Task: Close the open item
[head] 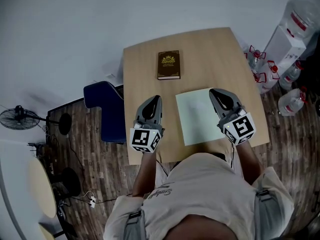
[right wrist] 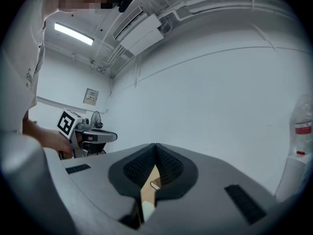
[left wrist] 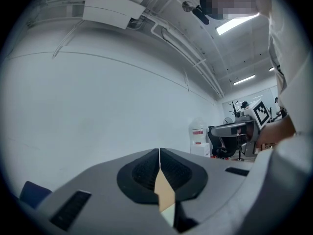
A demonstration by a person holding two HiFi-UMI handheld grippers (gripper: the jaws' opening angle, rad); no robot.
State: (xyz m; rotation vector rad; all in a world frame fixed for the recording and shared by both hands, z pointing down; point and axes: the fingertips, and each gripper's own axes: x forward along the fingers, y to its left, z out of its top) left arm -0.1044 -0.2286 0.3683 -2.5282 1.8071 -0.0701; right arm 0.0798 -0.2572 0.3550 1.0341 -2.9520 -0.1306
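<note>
Fan is standing on the wood floor at far left, with cables and dark stands below it. A blue chair is sitting just beside the left edge of the wooden table.

The left gripper is hovering over bare tabletop near the table's near-left part. Its jaws are pressing together at the tips with nothing between them; only a sliver of table is showing through the gap lower down.

A brown book is lying shut, further back on the table and well apart from both grippers, with nothing covering it.

The pale green folder is lying flat near the table's front edge, between the two grippers. Whether its cover is open or shut cannot be told from here.

The right gripper is hanging over the folder's far right corner. Its jaws are also meeting at the tips and gripping nothing.

Small water bottles are crowding the floor by the table's right side, beside a white box and large jugs.
</note>
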